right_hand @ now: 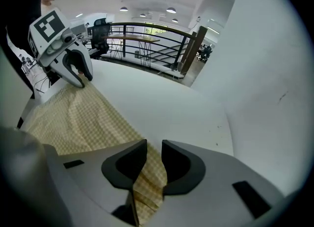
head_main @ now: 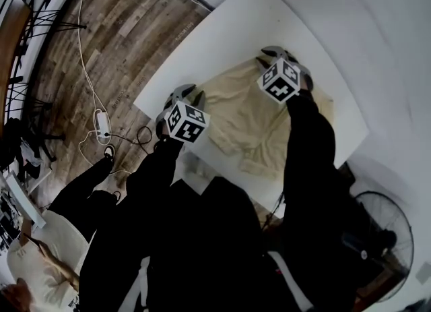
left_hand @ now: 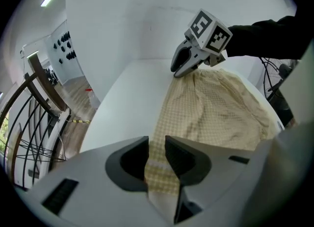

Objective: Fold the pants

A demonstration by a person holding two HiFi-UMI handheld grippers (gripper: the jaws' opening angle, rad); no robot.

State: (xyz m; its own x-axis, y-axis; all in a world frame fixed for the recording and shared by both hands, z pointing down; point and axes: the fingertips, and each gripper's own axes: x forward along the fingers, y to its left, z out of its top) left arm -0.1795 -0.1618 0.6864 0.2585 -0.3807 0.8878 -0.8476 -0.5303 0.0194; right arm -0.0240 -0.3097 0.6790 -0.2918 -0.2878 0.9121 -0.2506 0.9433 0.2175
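Jaws of left gripper (left_hand: 157, 147) and right gripper (right_hand: 153, 151) both stand apart, unclenched, with the edge of the beige checked pants (head_main: 246, 115) lying loose between each pair. Pants lie spread on the white table (head_main: 229, 31), one gripper at each end of their far edge.

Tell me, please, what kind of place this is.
Probably an open-plan office or studio: a black railing with a desk and an office chair near it, ceiling lights, and a white table on wood flooring.
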